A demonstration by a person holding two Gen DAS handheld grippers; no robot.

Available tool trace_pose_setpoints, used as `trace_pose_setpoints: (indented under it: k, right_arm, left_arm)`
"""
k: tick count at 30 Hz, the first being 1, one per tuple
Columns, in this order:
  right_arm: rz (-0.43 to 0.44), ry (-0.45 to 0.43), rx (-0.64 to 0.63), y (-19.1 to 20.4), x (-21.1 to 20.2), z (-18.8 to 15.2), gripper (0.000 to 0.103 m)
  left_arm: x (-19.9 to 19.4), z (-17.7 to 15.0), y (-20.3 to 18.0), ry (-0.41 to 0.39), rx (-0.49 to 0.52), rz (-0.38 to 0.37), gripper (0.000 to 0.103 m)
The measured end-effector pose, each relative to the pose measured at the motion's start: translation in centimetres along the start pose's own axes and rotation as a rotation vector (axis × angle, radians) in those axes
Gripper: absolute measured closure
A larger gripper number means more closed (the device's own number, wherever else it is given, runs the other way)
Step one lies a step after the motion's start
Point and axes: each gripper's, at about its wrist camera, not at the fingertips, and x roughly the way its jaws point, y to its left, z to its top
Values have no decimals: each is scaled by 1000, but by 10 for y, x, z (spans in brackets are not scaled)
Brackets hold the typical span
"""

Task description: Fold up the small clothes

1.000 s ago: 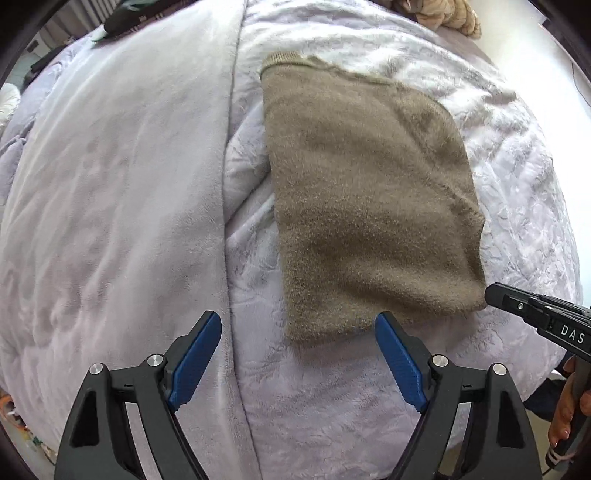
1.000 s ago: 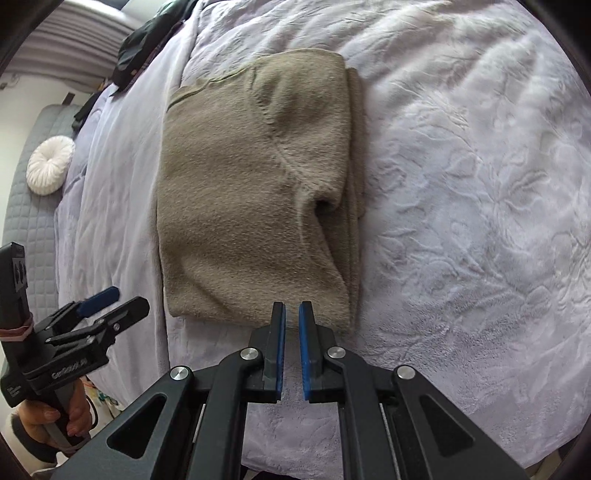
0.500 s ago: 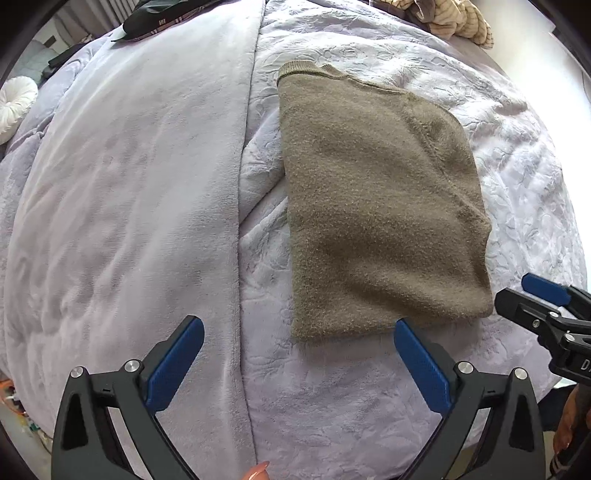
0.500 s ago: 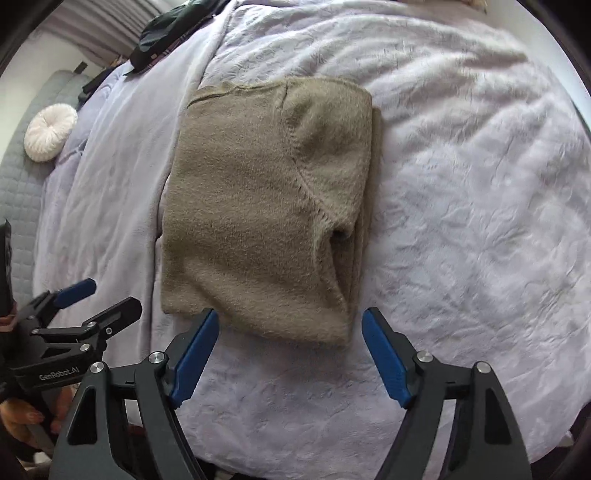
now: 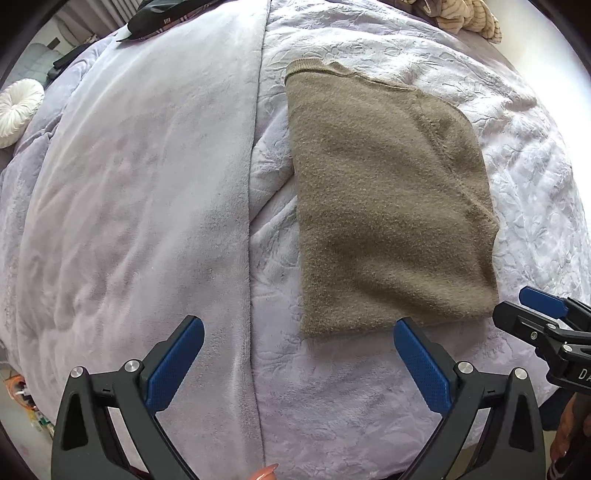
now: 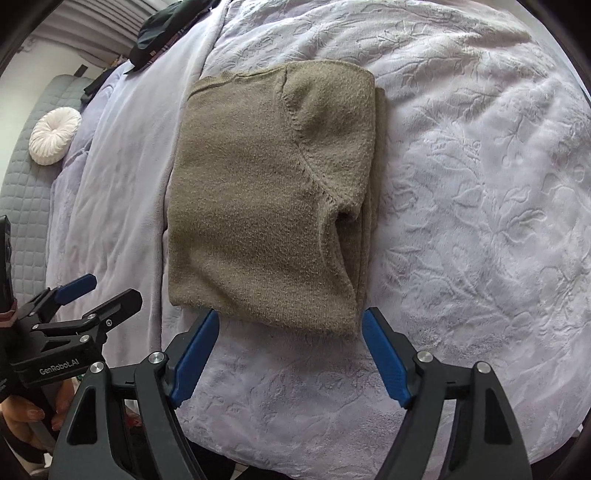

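The folded olive-brown knitted sweater lies flat on the lilac embossed bedspread. My jaws (both sets) stand open, empty, at its near edge; next, grip both near corners evenly.

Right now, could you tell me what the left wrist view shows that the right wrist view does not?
Only the left wrist view shows the striped beige bundle at the bed's far edge. Only the right wrist view shows the grey quilted headboard and the sweater's tucked layers along one side. Both show the folded sweater, white round cushion, and both grippers open, left gripper, right gripper.
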Motion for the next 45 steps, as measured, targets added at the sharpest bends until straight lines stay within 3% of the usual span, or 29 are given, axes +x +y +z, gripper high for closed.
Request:
trace_pose_setpoints:
  k: [25, 32, 39, 45]
  right_arm:
    - [-5, 31, 62, 0, 10, -5, 21]
    - [36, 1, 83, -19, 9, 16, 21]
    - [84, -36, 148, -55, 15, 56, 21]
    - [146, -34, 170, -68, 31, 78, 21]
  left_arm:
    - [19, 6, 12, 32, 7, 4, 0]
    - [36, 19, 29, 33, -41, -112, 0]
    - [55, 54, 49, 11, -78, -212, 0]
    - [67, 83, 41, -14, -45, -191, 0]
